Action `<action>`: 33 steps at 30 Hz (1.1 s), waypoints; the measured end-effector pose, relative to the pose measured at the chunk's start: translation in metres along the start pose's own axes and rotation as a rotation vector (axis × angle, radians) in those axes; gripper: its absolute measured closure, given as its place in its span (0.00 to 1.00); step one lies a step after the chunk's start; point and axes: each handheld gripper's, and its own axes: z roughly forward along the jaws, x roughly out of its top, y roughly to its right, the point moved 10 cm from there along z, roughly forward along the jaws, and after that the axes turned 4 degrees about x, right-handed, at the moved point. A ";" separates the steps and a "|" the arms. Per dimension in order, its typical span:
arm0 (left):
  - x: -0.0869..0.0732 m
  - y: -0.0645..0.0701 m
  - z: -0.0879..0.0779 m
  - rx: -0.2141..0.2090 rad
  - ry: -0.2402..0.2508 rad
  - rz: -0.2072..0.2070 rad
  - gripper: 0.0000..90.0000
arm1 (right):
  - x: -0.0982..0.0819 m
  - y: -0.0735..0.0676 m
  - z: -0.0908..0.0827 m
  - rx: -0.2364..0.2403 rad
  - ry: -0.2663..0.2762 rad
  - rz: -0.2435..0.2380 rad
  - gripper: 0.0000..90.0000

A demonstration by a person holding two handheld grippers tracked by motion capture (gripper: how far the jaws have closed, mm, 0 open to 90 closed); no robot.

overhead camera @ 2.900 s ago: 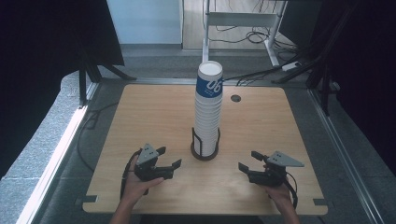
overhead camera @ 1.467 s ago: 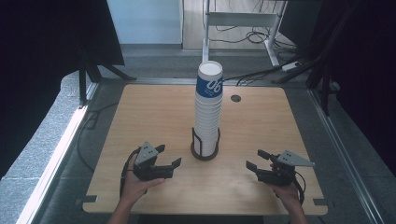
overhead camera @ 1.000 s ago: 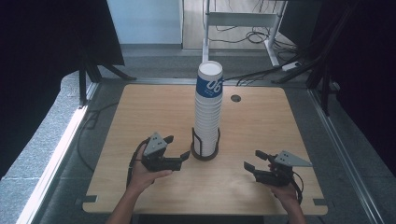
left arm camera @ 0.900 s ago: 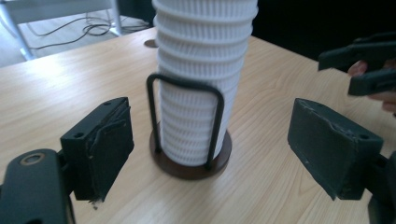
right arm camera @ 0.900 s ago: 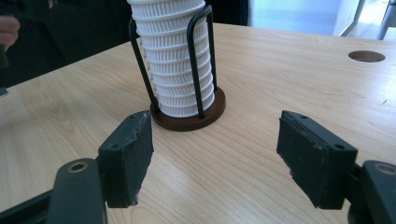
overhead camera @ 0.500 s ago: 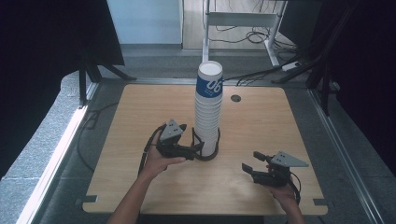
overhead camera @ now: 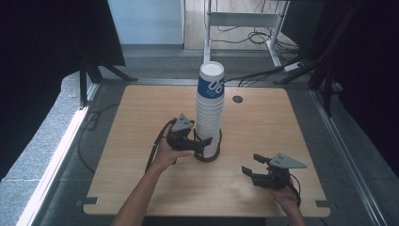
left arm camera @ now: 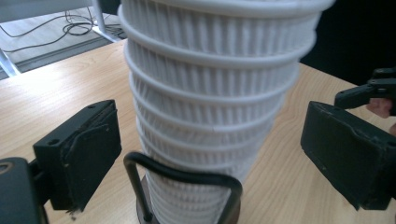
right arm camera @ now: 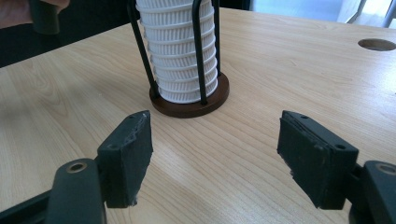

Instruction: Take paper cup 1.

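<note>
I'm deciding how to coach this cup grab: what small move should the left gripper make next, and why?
Probably close the left gripper on the cup stack. Its jaws have just been opening and now stand wide on either side of the ribbed cups, with the pads not yet touching. They sit just above the wire holder. The right gripper waits open, apart on the table.

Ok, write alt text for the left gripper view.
A tall stack of ribbed white paper cups stands in a black wire holder on a wooden table, between the open jaws of the left claw, whose pads stand clear of it.
</note>
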 end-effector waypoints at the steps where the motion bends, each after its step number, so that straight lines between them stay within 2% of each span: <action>1: 0.000 -0.001 0.003 0.003 -0.004 -0.004 0.06 | 0.000 0.000 0.000 -0.001 0.000 0.001 0.30; 4: 0.001 -0.003 0.012 0.030 -0.008 -0.004 0.07 | -0.001 0.001 0.001 -0.003 -0.004 -0.002 0.30; 9: -0.002 -0.003 0.021 0.026 -0.013 -0.012 0.06 | -0.001 0.000 0.001 -0.004 -0.005 -0.004 0.30; 13: -0.001 0.000 0.022 0.037 -0.003 0.021 0.14 | -0.002 0.000 0.002 -0.003 -0.011 -0.004 0.30; 19: -0.002 -0.001 0.022 0.031 -0.002 0.027 0.15 | -0.002 -0.001 0.002 0.005 -0.008 -0.003 0.30; 20: -0.002 -0.001 0.021 0.030 -0.002 0.029 0.15 | 0.000 -0.001 0.001 0.007 0.002 -0.001 0.30; 21: -0.002 -0.001 0.021 0.027 -0.002 0.032 0.15 | 0.003 -0.002 0.000 0.027 0.018 0.022 0.29; 27: -0.002 -0.001 0.022 0.030 0.000 0.036 0.15 | 0.010 -0.003 -0.002 0.066 0.032 0.050 0.29; 31: -0.002 -0.001 0.022 0.028 -0.001 0.038 0.15 | 0.021 -0.003 -0.005 0.080 0.054 0.036 0.29; 33: -0.002 -0.001 0.022 0.024 0.001 0.039 0.15 | 0.028 -0.001 -0.005 0.071 0.049 0.008 0.29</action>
